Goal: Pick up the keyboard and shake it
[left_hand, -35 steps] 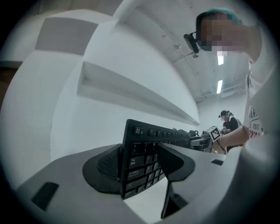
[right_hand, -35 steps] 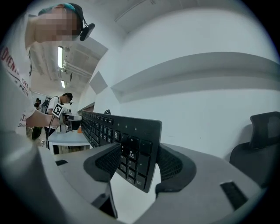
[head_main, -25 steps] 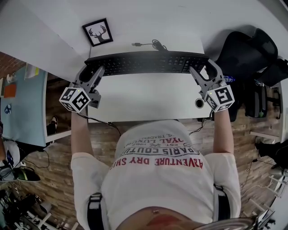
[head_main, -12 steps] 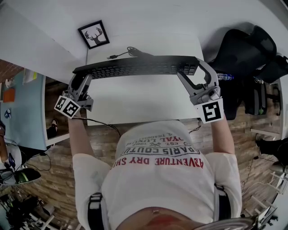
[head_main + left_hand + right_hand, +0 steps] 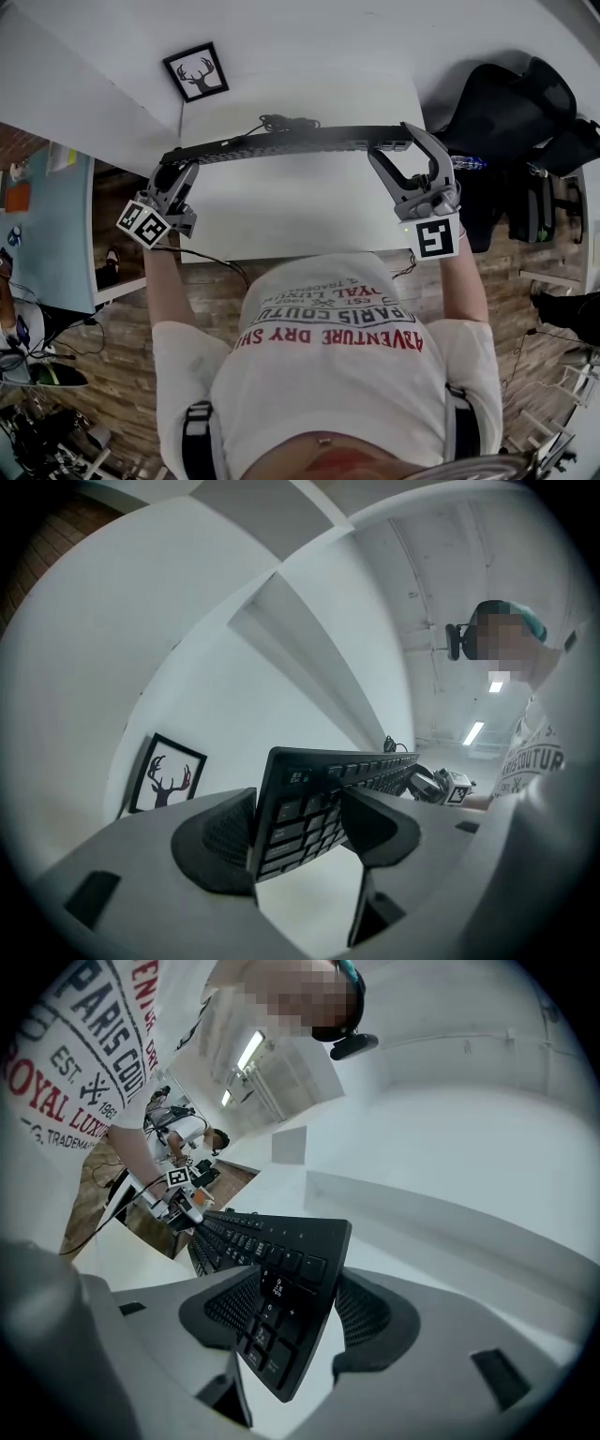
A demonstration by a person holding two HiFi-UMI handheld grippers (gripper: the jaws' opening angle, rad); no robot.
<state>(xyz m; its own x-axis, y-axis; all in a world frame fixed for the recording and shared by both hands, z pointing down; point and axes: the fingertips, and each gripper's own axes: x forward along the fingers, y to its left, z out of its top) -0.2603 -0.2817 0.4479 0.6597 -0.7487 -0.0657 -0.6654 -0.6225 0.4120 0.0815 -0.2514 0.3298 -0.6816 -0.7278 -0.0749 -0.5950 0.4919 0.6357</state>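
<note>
Change noted: the keyboard (image 5: pixel 291 142), keys-up a second ago, is now rolled onto its long edge, clear of the desk (image 5: pixel 300 220). The left gripper (image 5: pixel 180 172) clamps one end, though its jaws have just been opening with the board between them. The right gripper (image 5: pixel 396 148) clamps the other end. Assessment: pickup complete, shaking apparently under way, and the left hold may be loosening

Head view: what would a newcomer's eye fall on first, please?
The black keyboard is held up on edge above the white desk, clamped at its ends by the left gripper and right gripper; the left jaws have just been opening slightly, keyboard between them. A framed deer picture sits beyond its left end.
</note>
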